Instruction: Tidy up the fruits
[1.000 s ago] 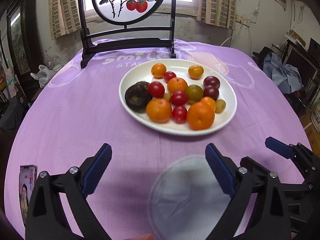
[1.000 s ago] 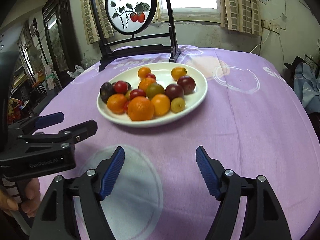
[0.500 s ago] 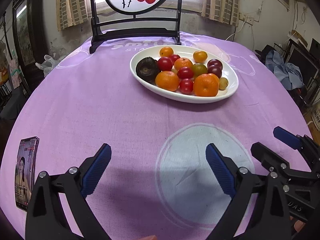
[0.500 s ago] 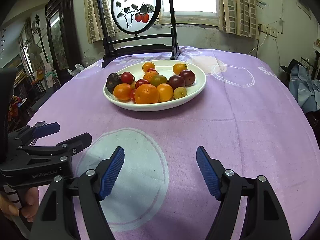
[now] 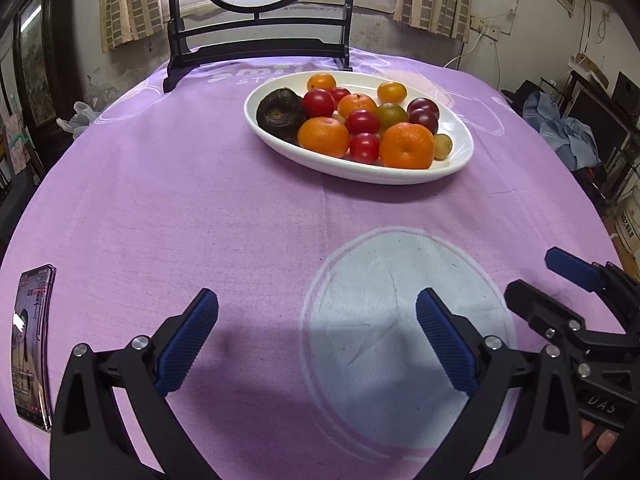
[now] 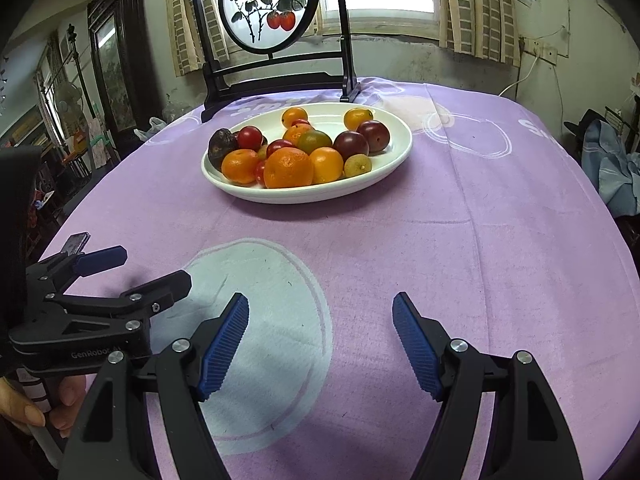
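Observation:
A white oval plate (image 5: 456,162) (image 6: 394,156) sits at the far middle of the purple tablecloth. It holds several fruits: oranges (image 5: 406,146) (image 6: 288,168), red cherry tomatoes (image 5: 364,147), dark plums (image 6: 351,145), a small green fruit (image 6: 357,165) and a dark wrinkled fruit (image 5: 279,113). My left gripper (image 5: 316,336) is open and empty, low over the near cloth, well short of the plate. My right gripper (image 6: 320,340) is open and empty, beside it to the right. Each gripper shows at the edge of the other's view.
A phone (image 5: 32,344) lies at the near left table edge. A black wooden stand with a round painted screen (image 6: 276,20) stands behind the plate. A pale circle (image 5: 404,328) is printed on the cloth near the grippers. Clutter lies beyond the table's right side.
Both grippers have drawn back from the plate toward the near table edge, so the plate looks farther away. Both jaws stayed open and empty.

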Action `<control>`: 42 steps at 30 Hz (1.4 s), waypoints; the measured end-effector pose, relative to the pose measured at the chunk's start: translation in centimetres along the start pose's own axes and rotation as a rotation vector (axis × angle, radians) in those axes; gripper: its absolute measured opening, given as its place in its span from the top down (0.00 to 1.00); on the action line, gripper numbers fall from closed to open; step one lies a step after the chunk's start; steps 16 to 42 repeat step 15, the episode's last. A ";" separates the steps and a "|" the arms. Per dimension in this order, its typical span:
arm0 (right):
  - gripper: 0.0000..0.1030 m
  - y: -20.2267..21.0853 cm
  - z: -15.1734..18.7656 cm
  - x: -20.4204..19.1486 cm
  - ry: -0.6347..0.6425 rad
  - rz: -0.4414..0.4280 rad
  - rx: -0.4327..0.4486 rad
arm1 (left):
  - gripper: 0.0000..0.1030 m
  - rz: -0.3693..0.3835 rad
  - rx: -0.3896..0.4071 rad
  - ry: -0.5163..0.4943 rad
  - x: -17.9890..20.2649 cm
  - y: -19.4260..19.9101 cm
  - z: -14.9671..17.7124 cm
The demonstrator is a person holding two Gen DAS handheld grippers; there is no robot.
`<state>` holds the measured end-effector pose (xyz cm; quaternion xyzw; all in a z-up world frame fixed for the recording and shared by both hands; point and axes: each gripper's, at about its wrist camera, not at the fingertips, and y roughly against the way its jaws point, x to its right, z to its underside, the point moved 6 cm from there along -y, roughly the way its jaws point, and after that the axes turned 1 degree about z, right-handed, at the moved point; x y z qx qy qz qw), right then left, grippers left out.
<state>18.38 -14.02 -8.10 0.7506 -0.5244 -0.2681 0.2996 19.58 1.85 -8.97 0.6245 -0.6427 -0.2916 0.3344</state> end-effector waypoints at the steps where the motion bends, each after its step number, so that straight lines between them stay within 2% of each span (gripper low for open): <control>1: 0.27 0.0 0.1 0.0 0.000 -0.002 -0.003 | 0.05 0.002 0.005 -0.002 0.1 0.1 0.0; 4: 0.27 0.0 0.1 0.0 0.001 -0.001 -0.003 | 0.05 -0.011 0.022 -0.008 0.2 0.3 0.0; 12: 0.27 -0.2 0.3 0.2 -0.003 0.018 -0.011 | 0.05 -0.011 -0.003 0.013 -0.1 0.0 0.3; 15: 0.15 -0.3 0.4 0.2 0.002 0.023 -0.020 | 0.05 -0.023 -0.004 0.017 -0.2 -0.1 0.4; 42: 0.15 -0.3 0.4 0.2 0.002 0.023 -0.020 | 0.05 -0.023 -0.004 0.017 -0.2 -0.1 0.4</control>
